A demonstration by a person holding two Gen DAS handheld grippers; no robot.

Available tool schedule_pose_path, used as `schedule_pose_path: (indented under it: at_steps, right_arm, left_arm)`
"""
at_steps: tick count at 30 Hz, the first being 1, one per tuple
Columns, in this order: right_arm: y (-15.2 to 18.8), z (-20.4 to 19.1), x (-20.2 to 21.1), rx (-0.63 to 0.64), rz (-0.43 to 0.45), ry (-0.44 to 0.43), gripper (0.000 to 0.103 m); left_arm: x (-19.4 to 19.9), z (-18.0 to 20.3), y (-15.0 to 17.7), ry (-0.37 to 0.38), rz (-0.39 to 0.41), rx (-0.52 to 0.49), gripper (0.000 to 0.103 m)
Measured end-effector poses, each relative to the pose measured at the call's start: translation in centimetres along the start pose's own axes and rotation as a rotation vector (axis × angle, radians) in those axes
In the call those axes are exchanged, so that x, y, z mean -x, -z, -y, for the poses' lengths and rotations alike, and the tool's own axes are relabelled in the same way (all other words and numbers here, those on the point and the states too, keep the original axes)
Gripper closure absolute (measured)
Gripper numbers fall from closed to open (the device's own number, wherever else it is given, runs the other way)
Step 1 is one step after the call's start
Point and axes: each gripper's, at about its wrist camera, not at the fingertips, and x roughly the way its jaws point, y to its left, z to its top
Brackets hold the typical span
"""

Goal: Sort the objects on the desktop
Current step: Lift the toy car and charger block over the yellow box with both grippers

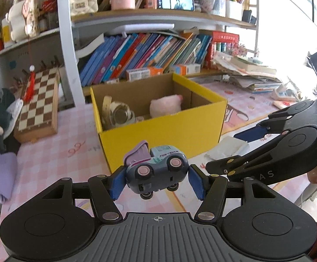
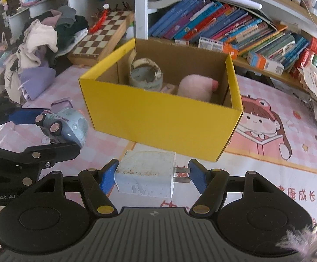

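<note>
Pink checked cloth covers the worktop [image 2: 274,100], backed by shelves of leaning books [image 1: 149,54]. Blue fingers [image 1: 117,183] of the left gripper [image 1: 157,182] pinch a small toy truck [image 1: 158,168] by its nose and tail, holding it tipped on its side with pink-hubbed wheels facing the camera and its lilac bed pointing toward the box; the truck hangs clear of the cloth. From the right wrist view, the same gripper reaches in level from the left edge of the worktop. The right gripper [image 2: 153,178] rests low near the front edge, its fingers [image 2: 108,178] spread around a white plug-in charger [image 2: 145,173] lying on the cloth: the left pad touches the charger's body, while the right pad sits just beside the two metal prongs, and contact there cannot be confirmed. Just beyond both grippers stands an open yellow cardboard box [image 2: 160,118], near the middle of the worktop. Inside it are a roll of tape [image 2: 146,74] toward the box's left side, a pink plush toy [image 2: 196,86] toward its right, and a small pinkish item between them, too hidden to identify. A folding chessboard [image 2: 103,37] leans at the back left corner beside a heap of clothes [image 2: 43,43], with a stack of papers along the right edge.
</note>
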Motion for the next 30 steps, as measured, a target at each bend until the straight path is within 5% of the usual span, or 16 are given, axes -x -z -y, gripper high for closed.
schedule_pose_path:
  at_steps: [16, 30]
  right_arm:
    - [-5.0, 2.7, 1.8, 0.05, 0.11, 0.026, 0.036]
    - [-8.7, 5.0, -1.1, 0.098, 0.127, -0.01, 0.036]
  left_arm:
    - [-0.1, -0.5, -4.8, 0.01, 0.112, -0.04, 0.042]
    - [-3.8, -1.7, -7.3, -0.029, 0.1, -0.028, 0.042]
